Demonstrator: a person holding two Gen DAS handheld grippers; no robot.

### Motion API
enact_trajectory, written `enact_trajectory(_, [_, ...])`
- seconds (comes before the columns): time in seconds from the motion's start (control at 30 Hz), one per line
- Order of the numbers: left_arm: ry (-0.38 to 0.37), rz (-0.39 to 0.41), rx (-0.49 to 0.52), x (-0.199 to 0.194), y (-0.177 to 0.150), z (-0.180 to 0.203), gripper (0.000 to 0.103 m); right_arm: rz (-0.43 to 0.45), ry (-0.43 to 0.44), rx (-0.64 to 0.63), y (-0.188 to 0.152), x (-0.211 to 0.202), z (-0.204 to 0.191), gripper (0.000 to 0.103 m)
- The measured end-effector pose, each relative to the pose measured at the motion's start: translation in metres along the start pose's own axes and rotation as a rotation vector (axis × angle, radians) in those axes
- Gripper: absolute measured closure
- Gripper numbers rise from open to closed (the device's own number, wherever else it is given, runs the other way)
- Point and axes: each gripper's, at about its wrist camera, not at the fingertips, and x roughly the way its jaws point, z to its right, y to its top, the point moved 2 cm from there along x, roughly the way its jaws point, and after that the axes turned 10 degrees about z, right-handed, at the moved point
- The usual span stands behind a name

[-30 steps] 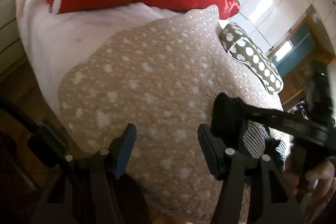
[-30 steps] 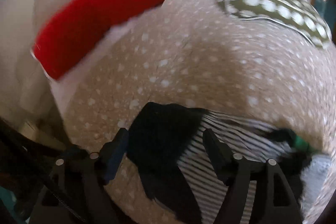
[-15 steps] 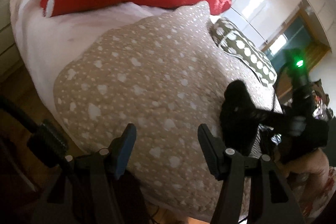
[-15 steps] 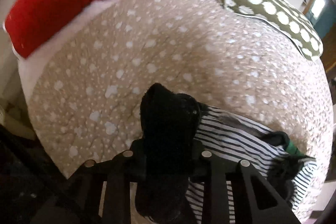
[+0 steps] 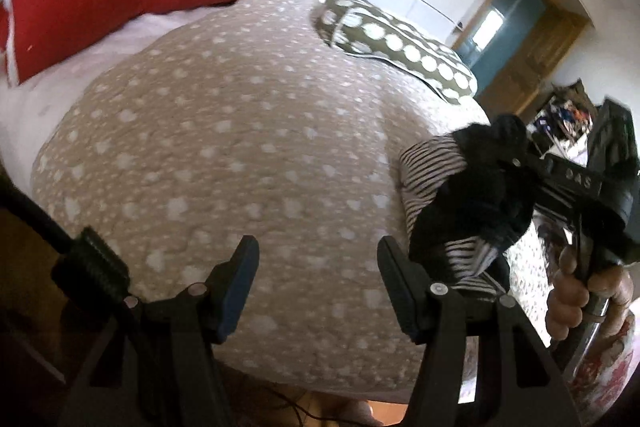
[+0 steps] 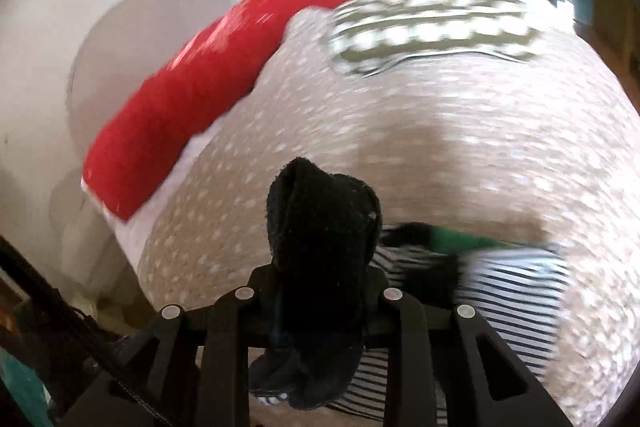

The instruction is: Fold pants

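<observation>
Since a second ago the right tool (image 6: 320, 291) has clamped onto a thick black fold of the pants (image 6: 324, 227) and lifted it off the bed (image 6: 460, 155), while the left tool (image 5: 318, 267) has swung so the garment now sits at its right.

From the left wrist view, the left tool stands apart with nothing between its two pads, hovering over bare spotted quilt. The pants hang to its right and a little farther off, a black bunch with the striped part (image 5: 428, 171) trailing below it down to the bed. The person's hand (image 5: 576, 291) grips the right tool's handle at the near right. So the loose cloth lies to the right of the empty tool, just beside its right finger.

From the right wrist view, which is smeared with motion, the right tool is shut on the black fold, which stands up between its fingers. The rest of the garment runs away to the right along the near edge of the bed, striped cloth with a green patch (image 6: 452, 239); its long axis looks roughly left to right. My guess is that the left tool is the one to take a second hold.
</observation>
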Motion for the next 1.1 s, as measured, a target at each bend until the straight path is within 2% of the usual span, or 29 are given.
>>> enact_trajectory(0.03, [-0.006, -0.011, 0.009, 0.002, -0.001, 0.006, 0.043, 0.015, -0.003, 0.032, -0.002, -0.008, 0.016, 0.072])
enact_trajectory(0.1, [-0.018, -0.033, 0.03, 0.007, -0.003, 0.018, 0.043, 0.023, -0.025, 0.089, -0.01, -0.02, 0.047, 0.062])
enact_trajectory(0.13, [-0.02, -0.036, 0.044, 0.009, -0.004, 0.024, 0.043, 0.026, -0.058, 0.105, -0.014, -0.026, 0.061, 0.058])
enact_trajectory(0.17, [-0.019, -0.035, 0.061, 0.009, -0.004, 0.03, 0.043, 0.037, -0.108, 0.123, -0.02, -0.033, 0.077, 0.049])
enact_trajectory(0.27, [-0.012, -0.031, 0.098, 0.012, -0.002, 0.046, 0.042, 0.127, -0.208, 0.153, -0.024, -0.068, 0.107, 0.048])
enact_trajectory(0.33, [-0.015, -0.029, 0.111, 0.016, 0.001, 0.057, 0.042, 0.171, -0.209, 0.156, -0.022, -0.085, 0.112, 0.053])
enact_trajectory(0.37, [-0.021, -0.025, 0.122, 0.018, 0.002, 0.065, 0.042, 0.188, -0.185, 0.16, -0.019, -0.092, 0.11, 0.065])
enact_trajectory(0.4, [-0.027, -0.02, 0.137, 0.021, 0.002, 0.073, 0.042, 0.192, -0.144, 0.163, -0.017, -0.095, 0.106, 0.072])
enact_trajectory(0.5, [-0.046, -0.038, 0.189, 0.036, -0.004, 0.098, 0.042, 0.176, -0.024, 0.181, -0.014, -0.09, 0.092, 0.075])
enact_trajectory(0.57, [-0.051, -0.069, 0.228, 0.049, -0.013, 0.112, 0.042, 0.149, 0.018, 0.207, -0.016, -0.078, 0.088, 0.075])
enact_trajectory(0.67, [-0.038, -0.13, 0.292, 0.068, -0.032, 0.122, 0.042, 0.097, 0.013, 0.199, -0.03, -0.062, 0.086, 0.075])
enact_trajectory(0.77, [-0.038, -0.18, 0.31, 0.08, -0.048, 0.121, 0.042, 0.064, -0.043, 0.165, -0.047, -0.059, 0.094, 0.075])
enact_trajectory(0.83, [-0.043, -0.185, 0.299, 0.082, -0.048, 0.12, 0.04, 0.064, -0.093, 0.137, -0.057, -0.06, 0.102, 0.078])
enact_trajectory(0.87, [-0.047, -0.187, 0.295, 0.08, -0.046, 0.12, 0.04, 0.062, -0.146, 0.104, -0.063, -0.06, 0.107, 0.077])
enact_trajectory(0.9, [-0.058, -0.181, 0.293, 0.075, -0.043, 0.12, 0.04, 0.061, -0.208, 0.076, -0.066, -0.06, 0.11, 0.062])
enact_trajectory(0.93, [-0.072, -0.166, 0.291, 0.07, -0.04, 0.12, 0.04, 0.06, -0.252, 0.059, -0.068, -0.061, 0.114, 0.053])
enact_trajectory(1.0, [-0.092, -0.118, 0.276, 0.058, -0.029, 0.118, 0.04, 0.091, -0.217, 0.112, -0.067, -0.07, 0.126, 0.051])
enact_trajectory(1.07, [-0.109, -0.083, 0.23, 0.051, -0.017, 0.109, 0.035, 0.125, -0.146, 0.194, -0.064, -0.08, 0.137, 0.049])
enact_trajectory(1.1, [-0.116, -0.075, 0.197, 0.052, -0.011, 0.104, 0.034, 0.139, -0.126, 0.214, -0.063, -0.083, 0.14, 0.042])
